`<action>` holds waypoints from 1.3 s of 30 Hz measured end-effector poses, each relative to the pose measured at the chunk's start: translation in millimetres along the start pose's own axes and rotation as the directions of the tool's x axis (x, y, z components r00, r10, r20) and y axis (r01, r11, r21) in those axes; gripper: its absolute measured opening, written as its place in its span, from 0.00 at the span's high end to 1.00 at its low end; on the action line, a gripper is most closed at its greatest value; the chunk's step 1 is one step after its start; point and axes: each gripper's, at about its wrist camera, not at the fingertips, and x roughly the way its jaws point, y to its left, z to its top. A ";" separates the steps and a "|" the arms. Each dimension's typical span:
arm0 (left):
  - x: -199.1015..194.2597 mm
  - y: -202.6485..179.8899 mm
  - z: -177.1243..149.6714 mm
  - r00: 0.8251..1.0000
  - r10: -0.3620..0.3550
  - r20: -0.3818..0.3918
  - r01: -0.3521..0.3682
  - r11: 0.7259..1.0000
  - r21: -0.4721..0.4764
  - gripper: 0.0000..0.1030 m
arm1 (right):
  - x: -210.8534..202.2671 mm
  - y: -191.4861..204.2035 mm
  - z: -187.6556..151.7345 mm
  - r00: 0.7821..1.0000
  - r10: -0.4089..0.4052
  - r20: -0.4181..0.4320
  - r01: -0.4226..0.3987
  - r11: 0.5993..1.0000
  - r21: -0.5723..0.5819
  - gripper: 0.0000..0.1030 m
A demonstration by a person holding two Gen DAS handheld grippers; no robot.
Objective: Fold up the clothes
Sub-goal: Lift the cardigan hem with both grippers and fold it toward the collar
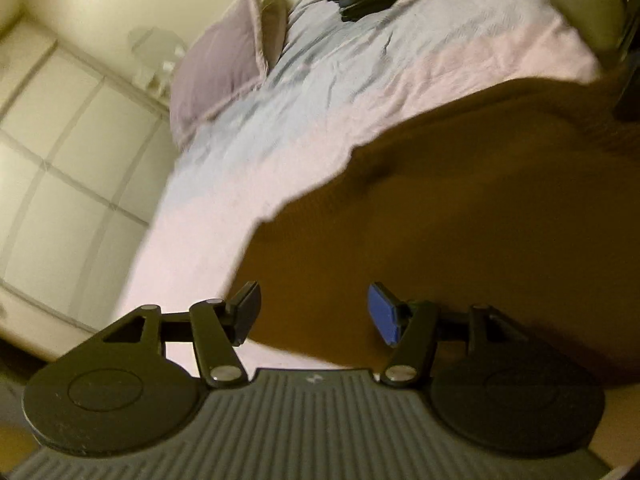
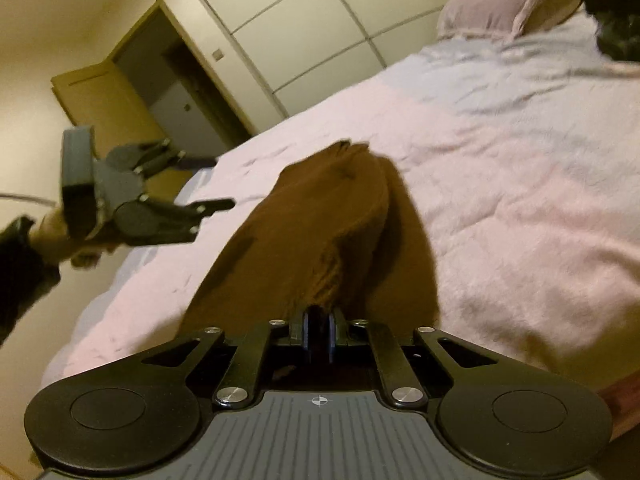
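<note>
Right gripper [image 2: 319, 338]: your jaws clenched on brown garment [image 2: 316, 224], frame centre.
Left gripper [image 1: 314, 312]: your jaws released, lower centre.

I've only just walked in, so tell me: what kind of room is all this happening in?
Most likely a home bedroom: a bed with pale pink bedding, a pillow at its head, and wardrobe doors beside it.

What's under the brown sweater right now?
The brown sweater lies on the pink bedspread, one edge pinched in the right gripper. The left gripper is open. Anything beneath the fabric is covered.
</note>
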 end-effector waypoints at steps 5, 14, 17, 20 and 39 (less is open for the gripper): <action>-45.1 -45.4 -5.6 0.996 -0.074 0.041 0.077 0.994 -0.073 0.45 | -12.5 -7.1 -2.7 0.999 -0.032 -0.011 0.033 0.998 0.057 0.94; -54.3 -107.7 -0.9 0.987 -0.144 0.074 0.149 0.986 -0.071 0.39 | -48.7 -14.5 -15.0 0.989 -0.148 -0.014 0.149 0.986 0.069 0.93; -42.9 -106.9 -0.9 0.985 -0.167 0.030 0.170 0.978 -0.124 0.39 | -51.0 -4.8 -9.7 0.984 -0.177 0.009 0.177 0.984 -0.020 0.92; -37.2 -104.9 -0.7 0.983 -0.184 0.006 0.182 0.968 -0.175 0.39 | -41.2 6.1 -2.9 0.981 -0.191 0.016 0.191 0.972 -0.134 0.59; -37.4 -108.6 -4.6 0.984 -0.178 -0.007 0.172 0.961 -0.217 0.39 | 2.8 11.2 6.4 0.978 -0.201 -0.057 0.189 0.968 -0.168 0.56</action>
